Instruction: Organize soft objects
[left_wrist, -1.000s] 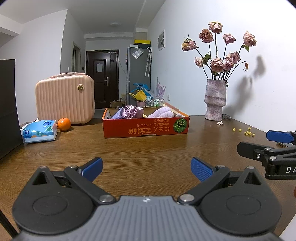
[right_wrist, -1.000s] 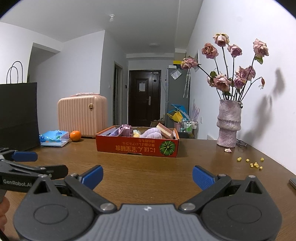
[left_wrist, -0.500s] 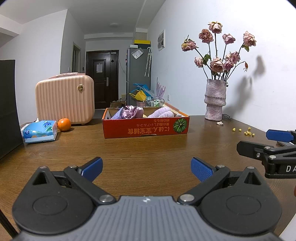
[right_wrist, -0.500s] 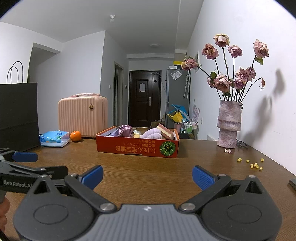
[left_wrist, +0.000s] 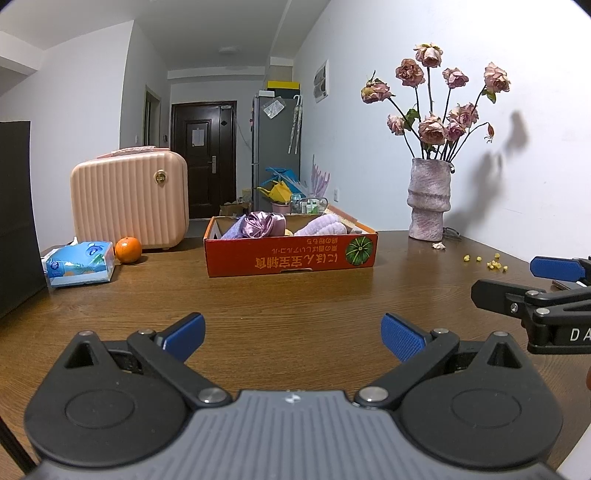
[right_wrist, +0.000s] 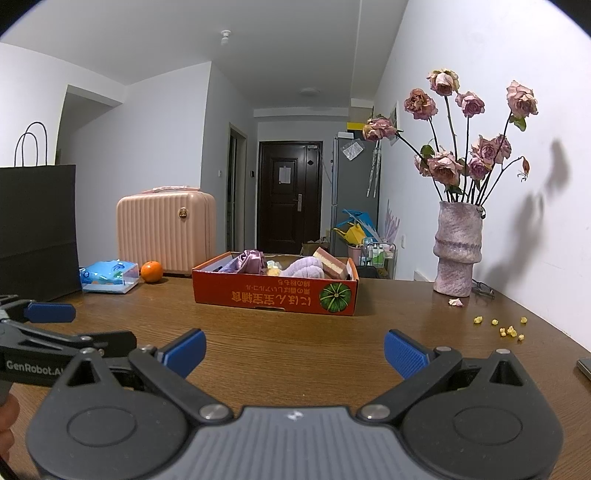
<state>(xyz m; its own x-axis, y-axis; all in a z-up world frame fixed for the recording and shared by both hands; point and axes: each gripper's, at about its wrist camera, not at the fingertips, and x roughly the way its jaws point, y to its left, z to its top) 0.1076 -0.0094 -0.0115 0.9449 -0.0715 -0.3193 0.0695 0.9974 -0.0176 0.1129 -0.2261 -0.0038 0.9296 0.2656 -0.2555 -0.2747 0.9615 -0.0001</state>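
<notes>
Both grippers' jaws apart, empty; soft items (left_wrist: 266, 224) half-hidden behind box (left_wrist: 291, 254) wall.

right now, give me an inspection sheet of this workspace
surface: brown wooden table, yellow crumbs near the wall
job's things: red cardboard box holding purple cloth, lilac towel, sponge
clutter: tissue pack, orange, pink case, vase of dried roses, black paper bag
grippers: left tool open, empty; right tool open, empty
cables: nothing seen
surroundings: dark door, fridge
</notes>
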